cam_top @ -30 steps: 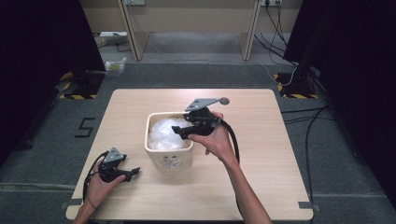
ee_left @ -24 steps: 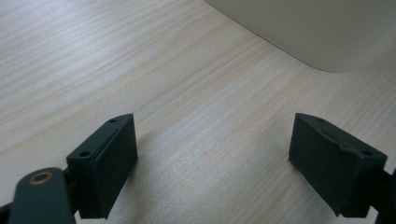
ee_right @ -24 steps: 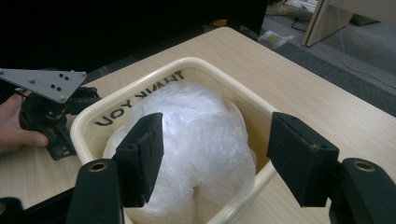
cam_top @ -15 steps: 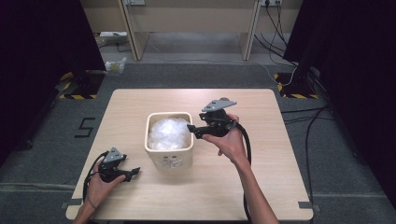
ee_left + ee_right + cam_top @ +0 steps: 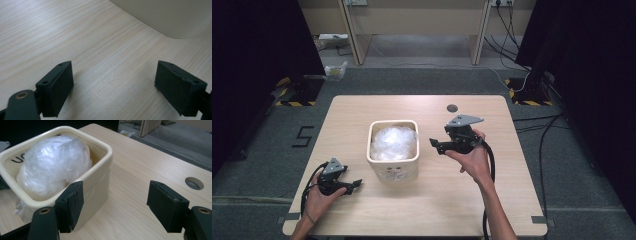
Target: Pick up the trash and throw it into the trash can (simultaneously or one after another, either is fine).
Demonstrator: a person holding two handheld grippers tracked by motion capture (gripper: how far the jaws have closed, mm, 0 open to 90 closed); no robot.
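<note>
A cream plastic bin [image 5: 393, 169] stands in the middle of the wooden table [image 5: 512, 200], with a crumpled clear plastic bag [image 5: 393, 142] in it. My right gripper [image 5: 435, 146] hovers just right of the bin and points left at it. Its jaws have just been opening and stand open with nothing between them. In the right gripper view the bin [image 5: 100, 177] and the bag [image 5: 52, 162] lie ahead on the left of the right gripper [image 5: 115, 202]. My left gripper [image 5: 357, 184] rests low at the front left, open over bare wood [image 5: 115, 87], the bin's wall [image 5: 170, 15] just beyond.
A round cable hole [image 5: 452, 107] sits in the table behind the right gripper, also seen in the right gripper view as a hole [image 5: 194, 183]. Cables trail from both grippers. Floor cables and striped stand bases [image 5: 529, 102] lie beyond the table's far corners.
My right gripper has moved from above the bin's right rim out to the right and a little down. Its jaws stand wider. The left gripper has stayed in place.
</note>
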